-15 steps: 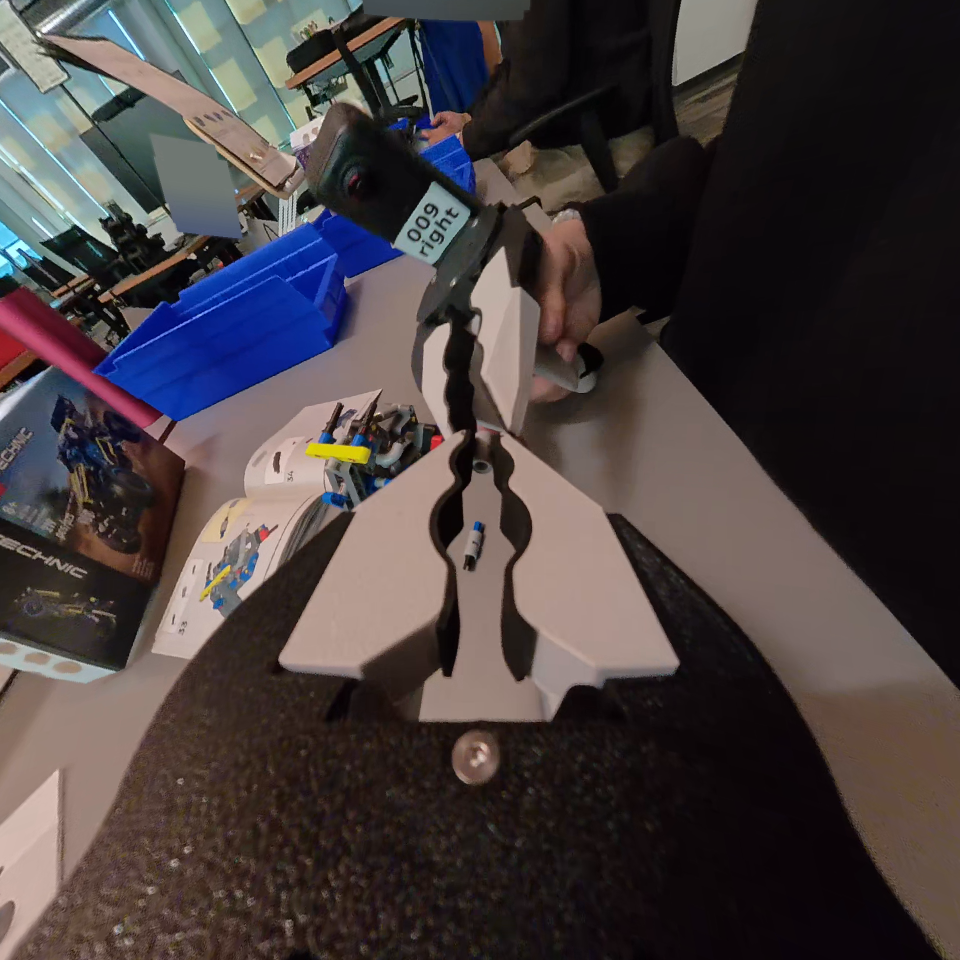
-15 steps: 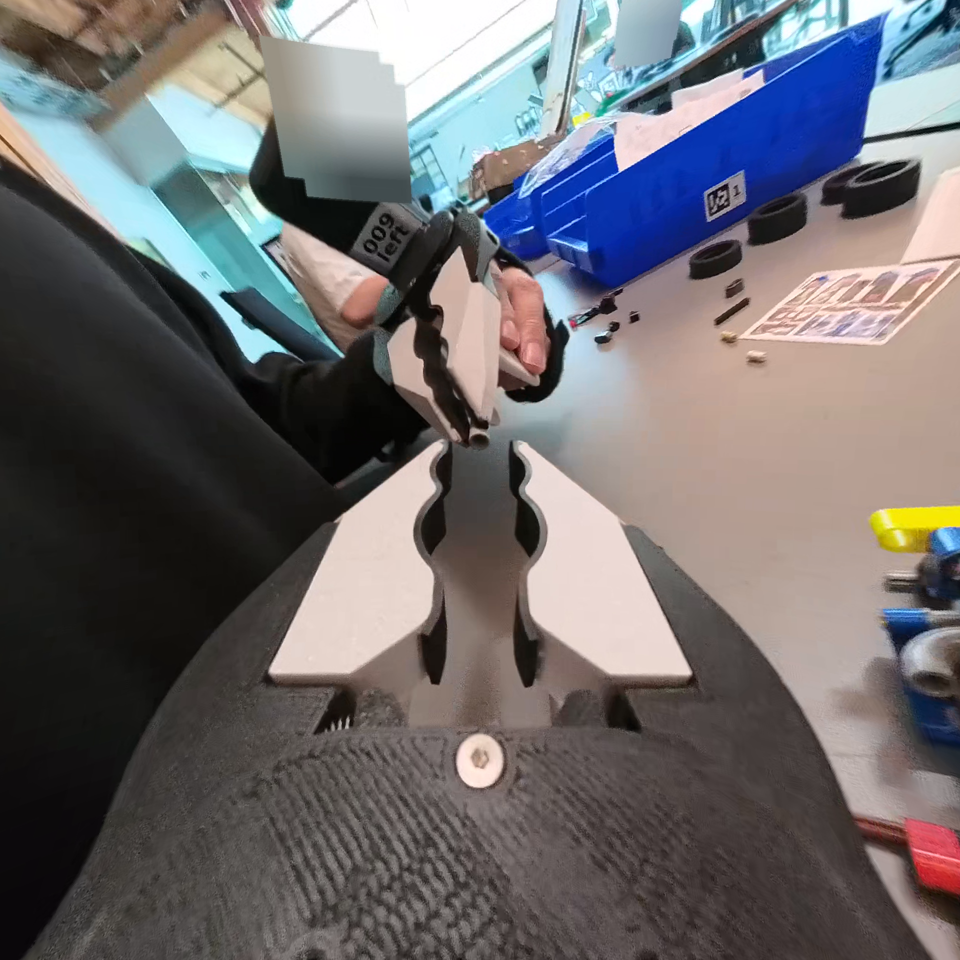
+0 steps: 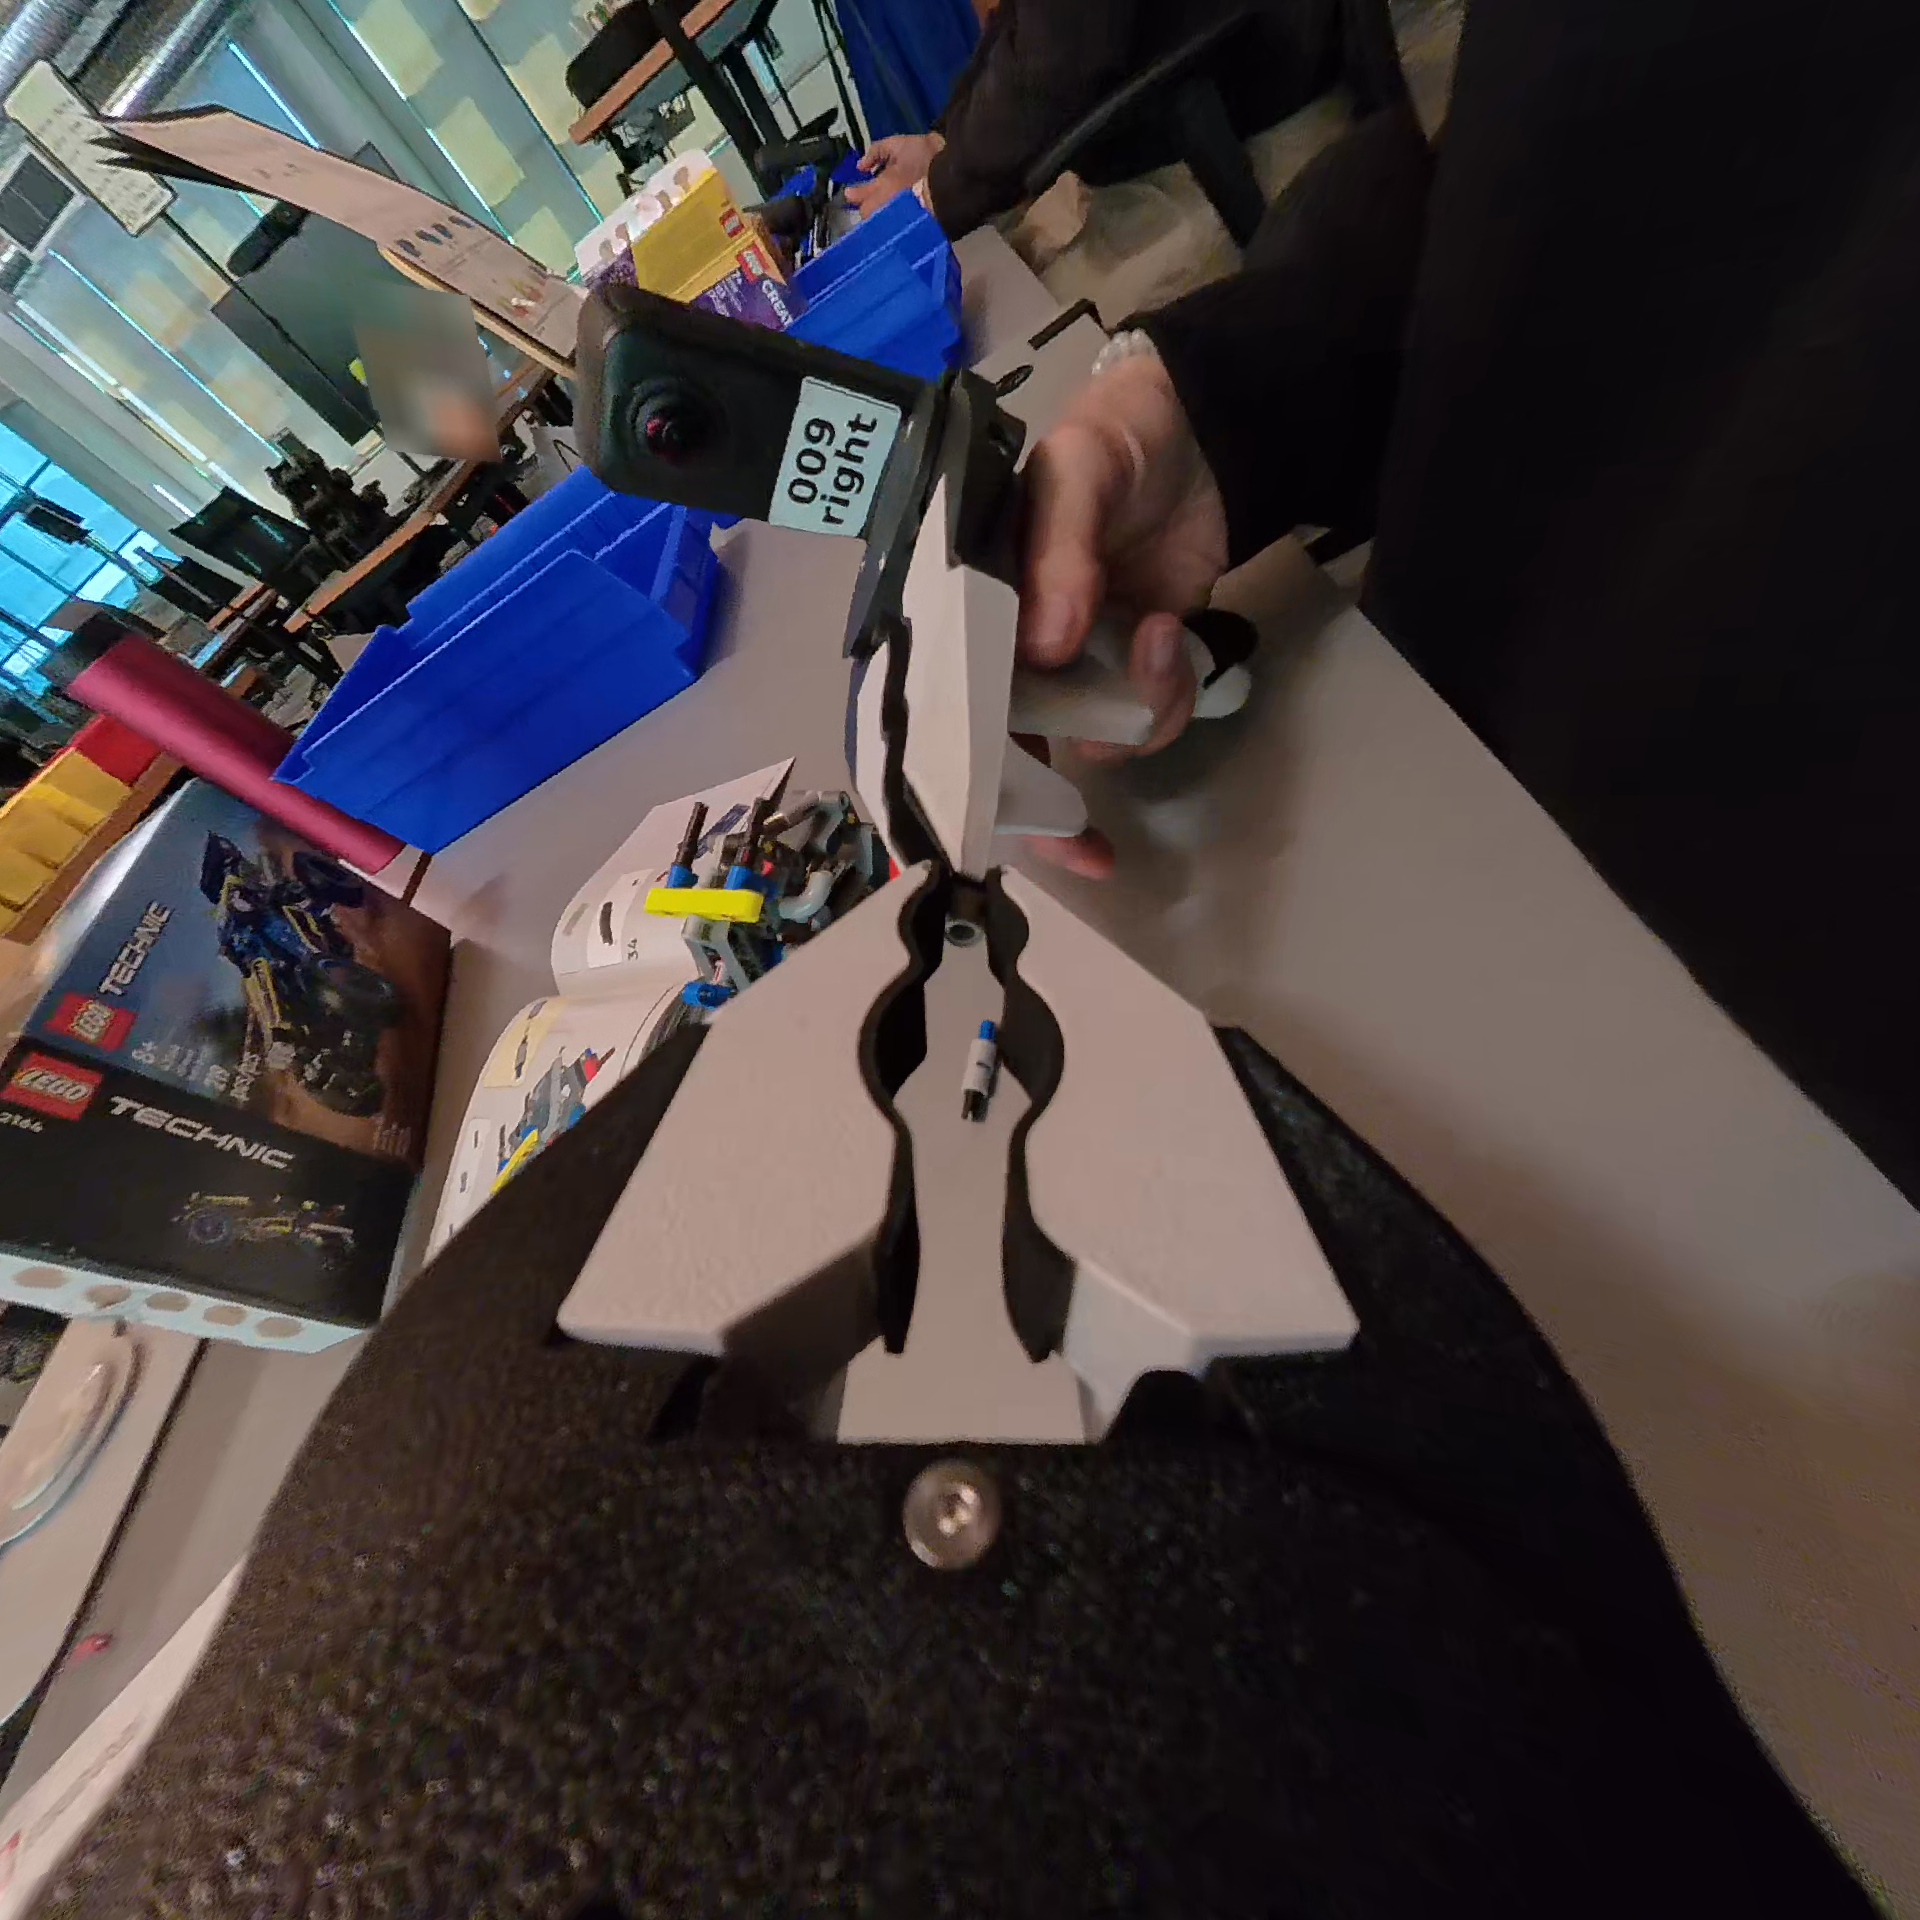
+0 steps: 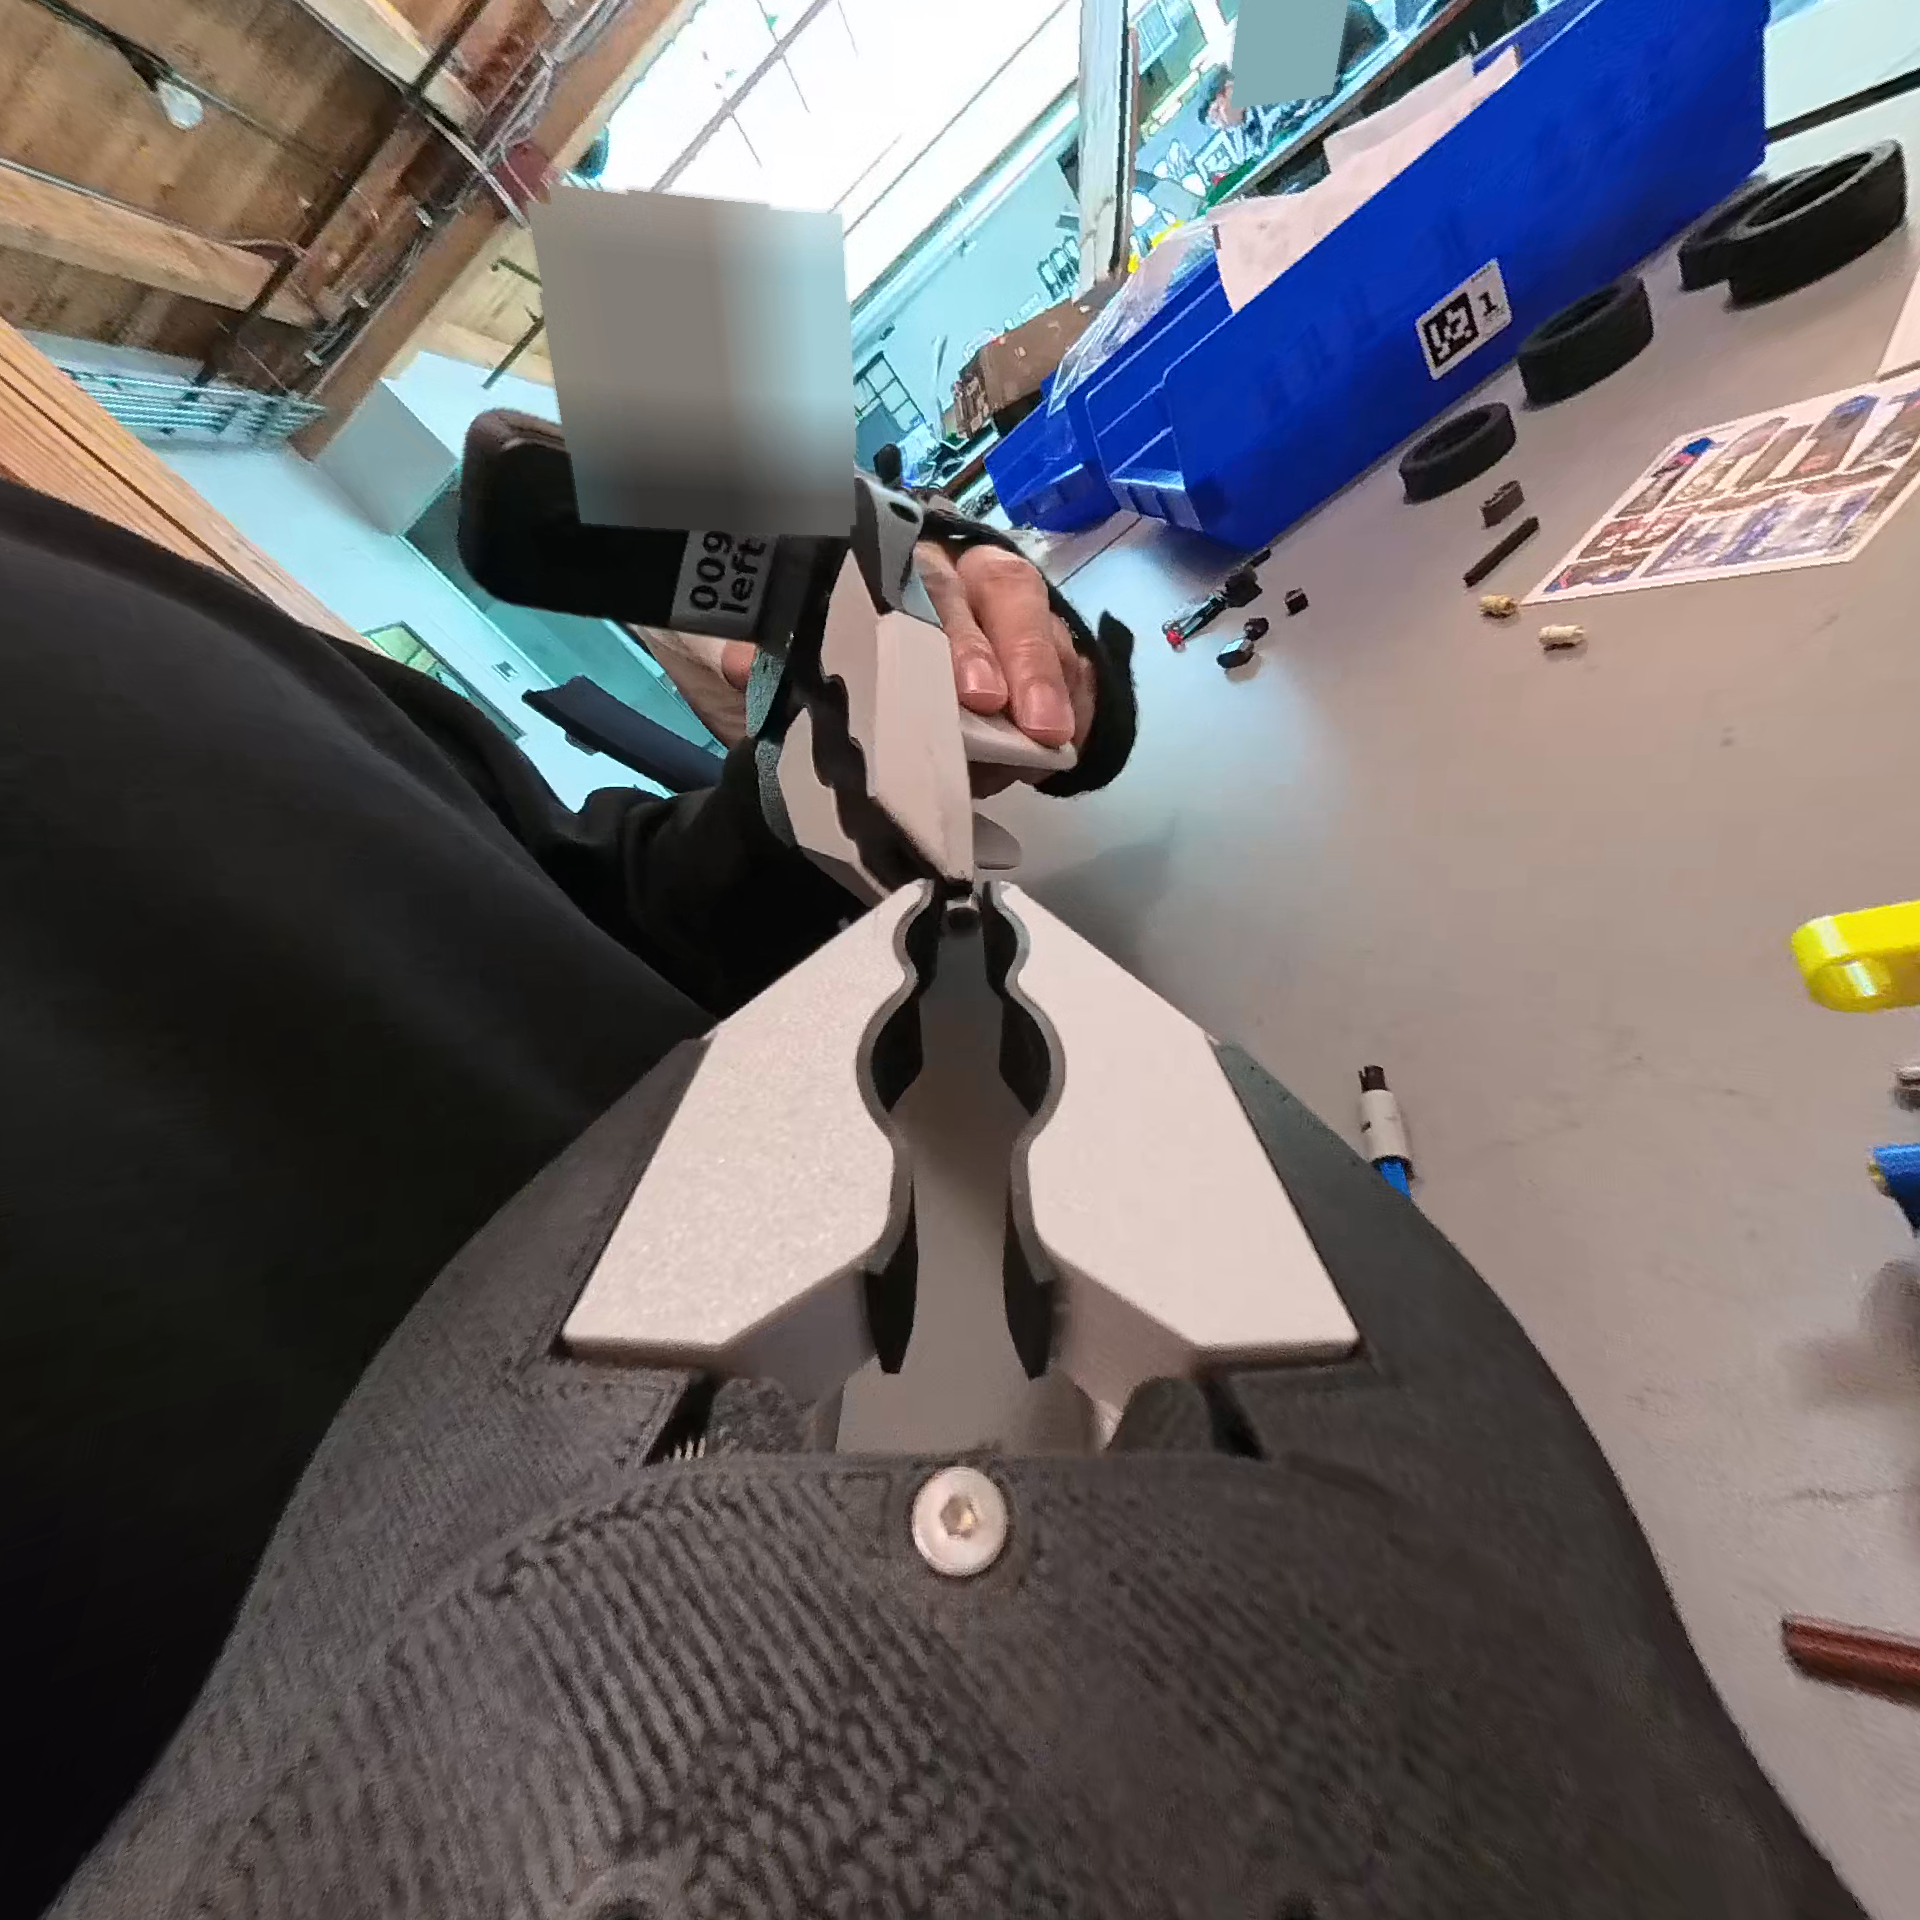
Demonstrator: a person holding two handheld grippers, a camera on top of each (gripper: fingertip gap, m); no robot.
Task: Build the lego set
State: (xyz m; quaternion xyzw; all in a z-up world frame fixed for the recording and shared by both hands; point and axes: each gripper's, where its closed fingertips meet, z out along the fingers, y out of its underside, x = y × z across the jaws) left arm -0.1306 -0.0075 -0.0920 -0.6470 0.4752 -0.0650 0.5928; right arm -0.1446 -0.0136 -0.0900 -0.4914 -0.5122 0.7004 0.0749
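While boxed set (image 3: 208, 1091) left-view only, tyres (image 4: 1584, 338) right-view.

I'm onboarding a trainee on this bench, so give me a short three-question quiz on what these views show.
1. True or false: the left claw and the right claw meet tip to tip at a small grey piece.
2. The stacked bins are: A red, B blue, C green.
3. Fill in: the yellow beam sits on a partly built model that rests on an open ____.
Key: 1 true; 2 B; 3 booklet.
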